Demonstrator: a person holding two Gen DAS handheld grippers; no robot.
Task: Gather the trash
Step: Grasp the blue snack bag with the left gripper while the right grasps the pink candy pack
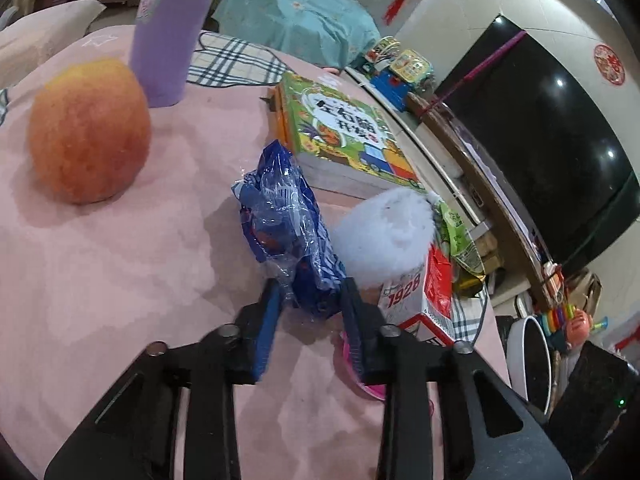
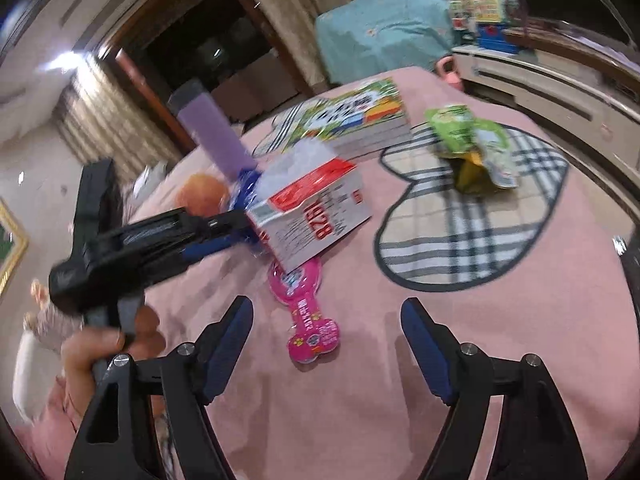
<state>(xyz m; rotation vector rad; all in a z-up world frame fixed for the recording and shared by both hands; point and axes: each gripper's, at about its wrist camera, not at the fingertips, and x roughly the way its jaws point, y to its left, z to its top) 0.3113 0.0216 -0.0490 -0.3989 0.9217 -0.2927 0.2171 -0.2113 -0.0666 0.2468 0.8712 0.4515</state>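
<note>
— Pink cloth covers the whole surface [image 2: 460, 360]. What lies on it, biggest first?

— A picture book [image 1: 344, 136] at the far side, a plaid heart-shaped mat [image 2: 472, 216], a purple bottle [image 1: 168, 32] standing upright and a peach [image 1: 90, 132] near it.

— And the trash?

— A red-and-white carton [image 2: 316, 216] stuffed with white tissue [image 1: 384, 236] lies on its side over the top of a pink bone-shaped package [image 2: 306, 316]. A green snack bag [image 2: 472, 152] sits crumpled on the mat. A blue plastic wrapper [image 1: 288, 232] lies just left of the carton.

— The tools?

— The left tool [image 1: 310, 296] is clenched on the wrapper's near end. The right tool [image 2: 326, 344] hangs released, fingers spread wide above the pink package.
</note>
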